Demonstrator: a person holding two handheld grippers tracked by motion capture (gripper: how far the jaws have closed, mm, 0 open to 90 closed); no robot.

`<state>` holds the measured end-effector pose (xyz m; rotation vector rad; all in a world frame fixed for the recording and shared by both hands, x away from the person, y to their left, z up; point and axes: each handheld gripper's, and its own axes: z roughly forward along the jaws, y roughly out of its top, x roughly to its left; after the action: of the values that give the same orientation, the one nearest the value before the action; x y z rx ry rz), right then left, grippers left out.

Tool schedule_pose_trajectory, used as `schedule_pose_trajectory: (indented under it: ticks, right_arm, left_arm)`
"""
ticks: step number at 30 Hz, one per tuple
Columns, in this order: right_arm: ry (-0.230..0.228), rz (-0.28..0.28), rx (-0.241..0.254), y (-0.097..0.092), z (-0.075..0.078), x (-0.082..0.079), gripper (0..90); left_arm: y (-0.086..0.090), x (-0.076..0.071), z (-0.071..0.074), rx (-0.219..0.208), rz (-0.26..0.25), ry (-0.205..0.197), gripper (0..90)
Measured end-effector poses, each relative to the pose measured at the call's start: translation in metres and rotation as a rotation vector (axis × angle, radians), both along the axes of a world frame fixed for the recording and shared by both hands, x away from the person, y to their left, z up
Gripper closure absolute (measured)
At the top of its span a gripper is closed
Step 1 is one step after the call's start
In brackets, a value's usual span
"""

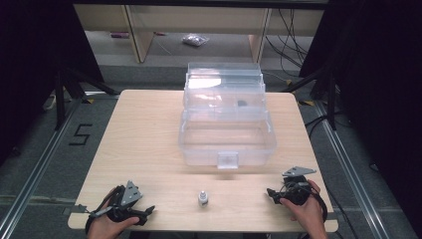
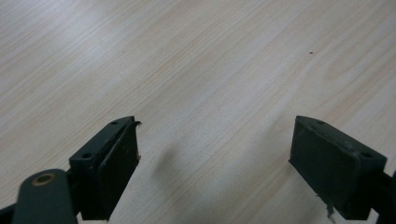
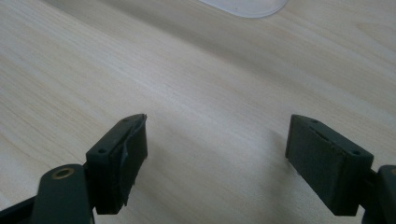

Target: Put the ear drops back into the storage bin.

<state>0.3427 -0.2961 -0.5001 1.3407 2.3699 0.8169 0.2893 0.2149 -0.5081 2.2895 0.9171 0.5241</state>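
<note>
Resting on the pale wooden worktop, one per hand, are two grippers. The left gripper lies at the near left corner, its black fingers spread wide with bare wood between them. The right gripper lies at the near right corner, fingers likewise parted and holding nothing. One grey three-cornered plate sits on top of each gripper.

Item count on the worktop:
- One small bottle, clear-bodied with a pale cap, standing upright near the front edge, roughly midway between the two grippers and apart from both. Any label on it is too small to read.
- One clear plastic storage box at the centre, just behind the bottle, with its lid swung up at the back and one square latch tab on its front wall. One small dark object shows inside the raised upper part; what it is cannot be told.

Off the worktop:
- One marking reading "5" on the grey floor to the left.
- One clear plastic bag on the floor beyond the worktop.

In the right gripper view, a corner of the clear box shows at the top edge.
</note>
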Motion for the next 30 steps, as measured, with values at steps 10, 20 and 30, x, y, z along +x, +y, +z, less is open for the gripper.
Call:
schedule_pose_trajectory:
  ticks: [10, 20, 30]
  right_arm:
    - [0.006, 0.008, -0.001, 0.002, 0.002, -0.001, 22.0]
    - [0.069, 0.068, 0.004, 0.026, 0.020, 0.003, 22.5]
    - [0.097, 0.224, -0.066, 0.072, 0.034, 0.004, 24.2]
  left_arm:
    - [-0.002, -0.004, 0.001, -0.020, -0.014, -0.003, 15.0]
    - [-0.001, -0.003, 0.000, -0.006, -0.006, 0.023, 15.1]
    - [-0.004, -0.005, 0.000, -0.024, -0.013, 0.024, 15.1]
